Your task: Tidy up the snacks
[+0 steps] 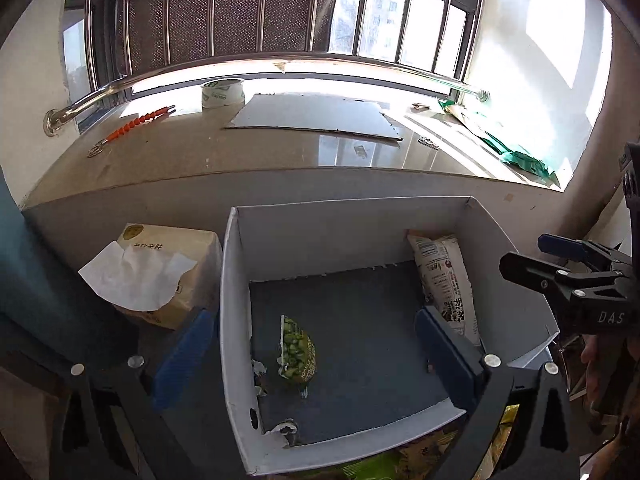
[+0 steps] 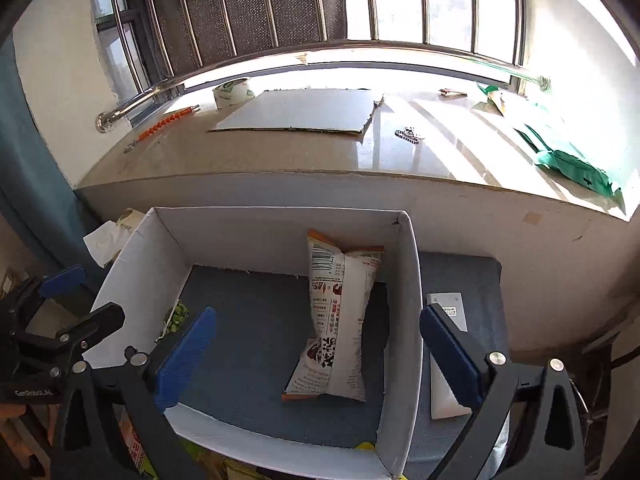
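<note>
A white cardboard box [image 1: 232, 288] stands open below the windowsill; it also shows in the right wrist view [image 2: 408, 280]. Inside lie a small green snack pack [image 1: 298, 350], also seen in the right wrist view [image 2: 176, 316], and a white and red snack bag [image 2: 340, 320] against the right wall, also in the left wrist view [image 1: 444, 280]. My left gripper [image 1: 316, 356] is open and empty above the box. My right gripper [image 2: 316, 356] is open and empty above the box. More snack packs [image 1: 384, 464] lie in front of the box.
A tissue pack [image 1: 160, 276] sits left of the box. A white flat device [image 2: 446, 356] lies right of it on the blue surface. The sill holds a tape roll [image 1: 222, 94], a cardboard sheet [image 1: 316, 116], an orange tool [image 1: 136, 124] and a green bag [image 2: 572, 164].
</note>
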